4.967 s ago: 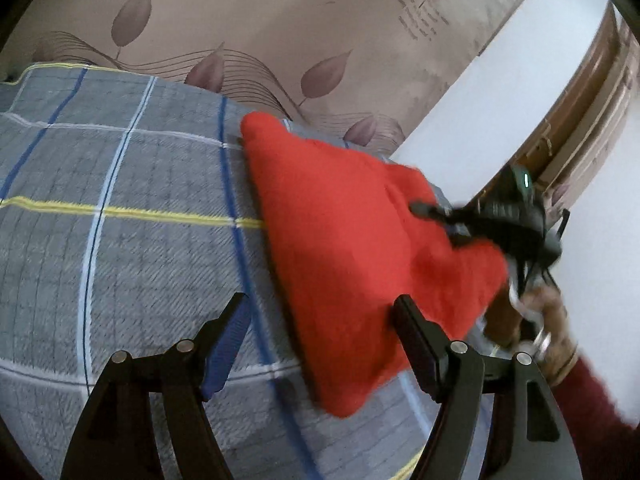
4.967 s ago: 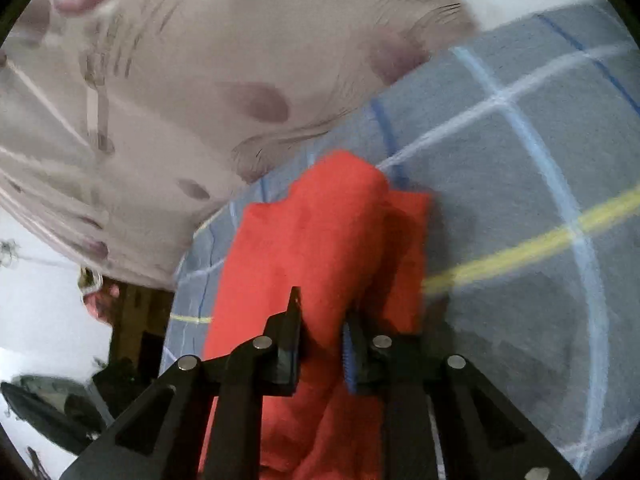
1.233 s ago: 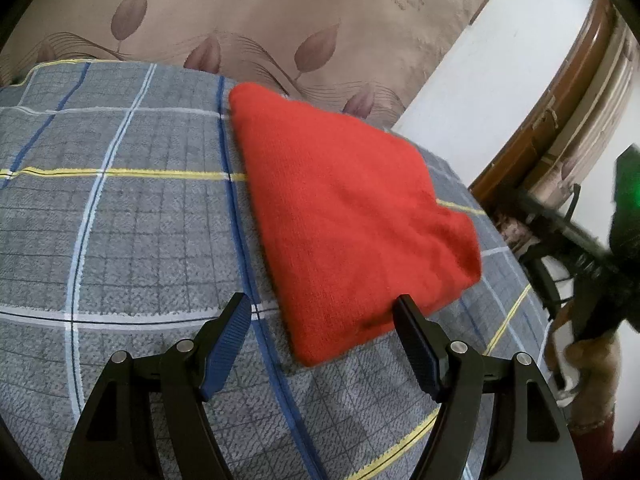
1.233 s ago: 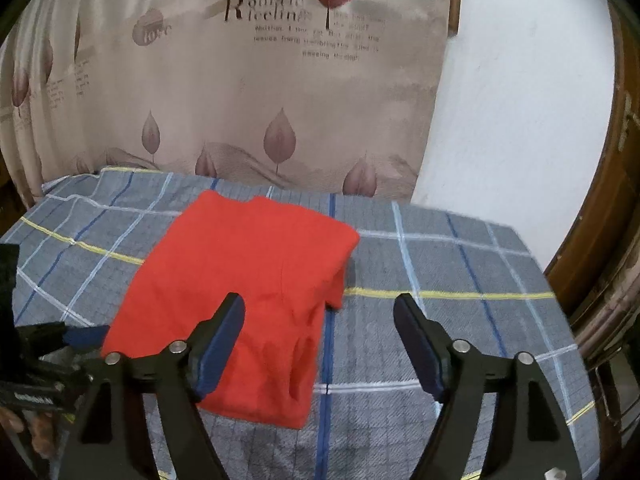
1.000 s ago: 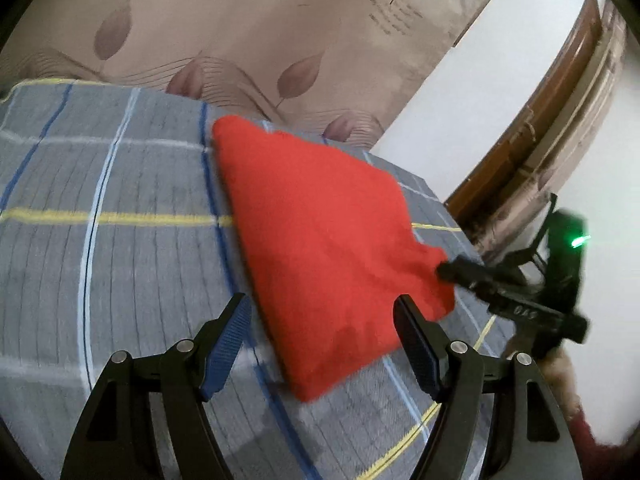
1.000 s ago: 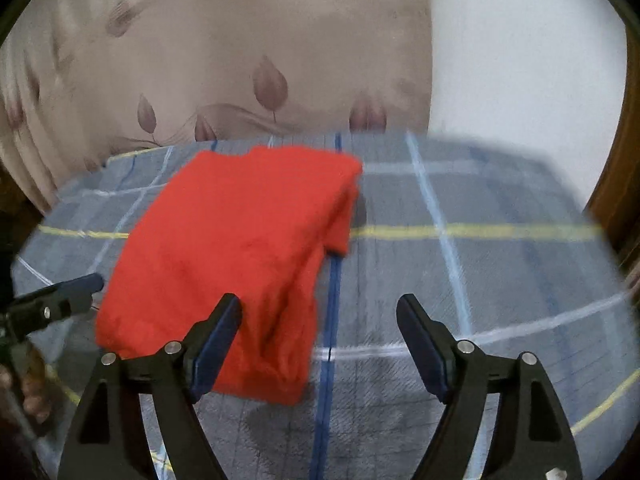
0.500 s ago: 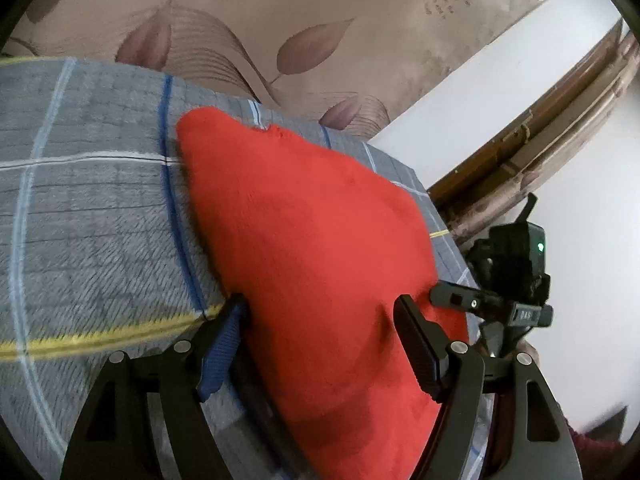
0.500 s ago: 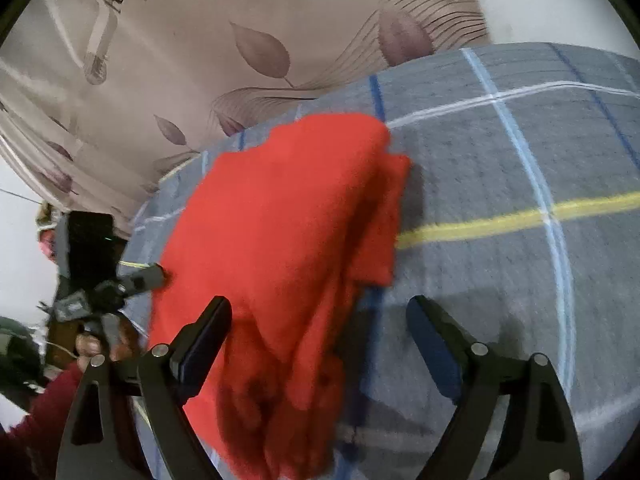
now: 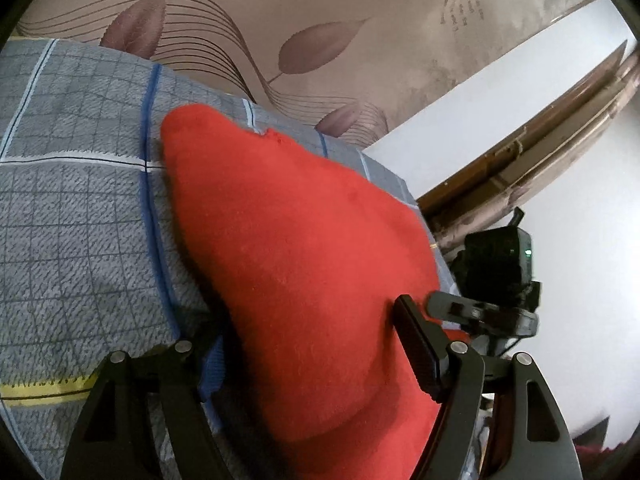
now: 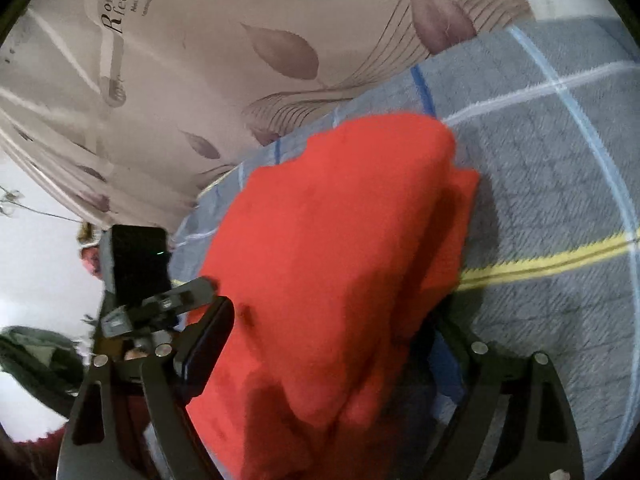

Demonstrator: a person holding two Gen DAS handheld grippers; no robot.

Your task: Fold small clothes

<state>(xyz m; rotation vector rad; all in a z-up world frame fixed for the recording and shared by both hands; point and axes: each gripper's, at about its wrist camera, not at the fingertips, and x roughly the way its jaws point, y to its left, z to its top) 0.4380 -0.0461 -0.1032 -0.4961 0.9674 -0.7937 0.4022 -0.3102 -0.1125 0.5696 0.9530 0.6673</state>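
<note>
A folded red garment (image 9: pixel 288 248) lies on the grey checked blanket (image 9: pixel 72 208). My left gripper (image 9: pixel 316 344) is open, with its jaws either side of the garment's near end. My right gripper (image 10: pixel 320 356) is open too and straddles the opposite near edge of the garment (image 10: pixel 344 248), where several folded layers show. Each gripper shows in the other's view, the right one (image 9: pixel 496 304) at the garment's right edge and the left one (image 10: pixel 156 300) at its left edge.
A beige curtain with leaf prints (image 9: pixel 280 40) hangs behind the bed. A white wall and brown wooden frame (image 9: pixel 532 132) stand at the right. The blanket (image 10: pixel 560 200) stretches right of the garment.
Both grippers were held back from the garment, open. They have moved in low, and now each has its open jaws around an end of the garment.
</note>
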